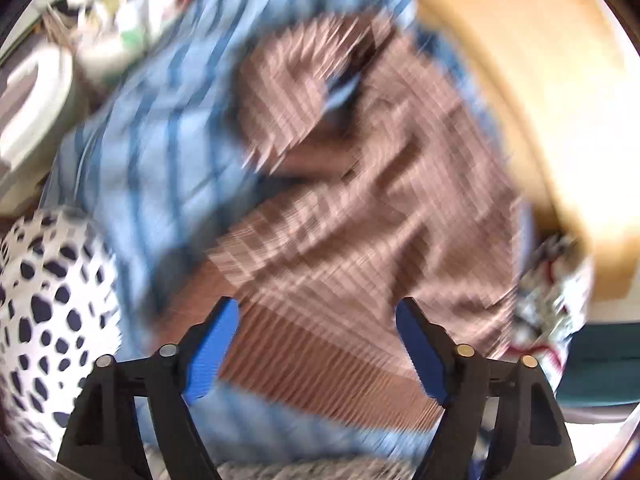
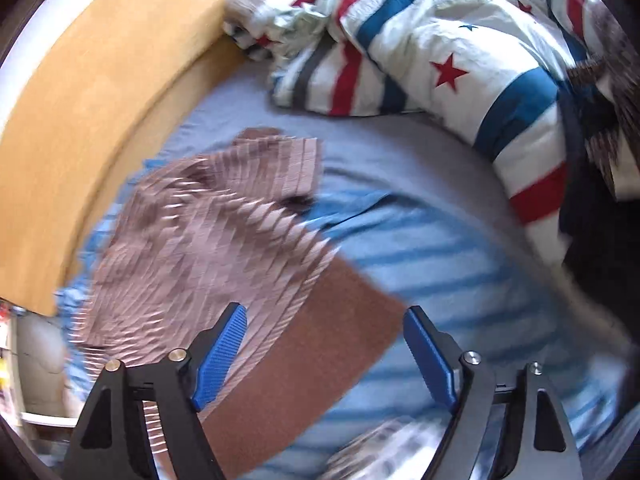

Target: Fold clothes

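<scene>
- Both views are pretty motion-blurred, so take the fine detail with a grain of salt.
- The brown striped shirt point(image 2: 208, 236) lies rumpled on the bed, on top of a blue striped sheet point(image 2: 460, 264). In the right wrist view it runs from about 10 o'clock down toward 6, with a plain brown part point(image 2: 320, 344) nearest the fingers.
- Left hand-held gripper point(image 1: 318, 344): released, jaws wide apart, nothing between them, hovering over the shirt's lower edge.
- Right hand-held gripper point(image 2: 326, 354): same deal, spread wide and empty, right above that plain brown part.
- Wooden bed frame point(image 2: 80, 128) curves along the 9 to 11 o'clock side; a star-and-stripe duvet point(image 2: 460, 60) is bunched up at 1 o'clock. A spotted fabric point(image 1: 44, 312) sits at 8 o'clock in the left view.
- Can't tell whether it's about to get spread flat or is partway through a fold; it's creased and not flat either way.
- Whichever, my take: pinch one layer only at two well-apart edge points, keep the sheet out of the jaws, and pull the cloth taut so creases don't get locked in.
</scene>
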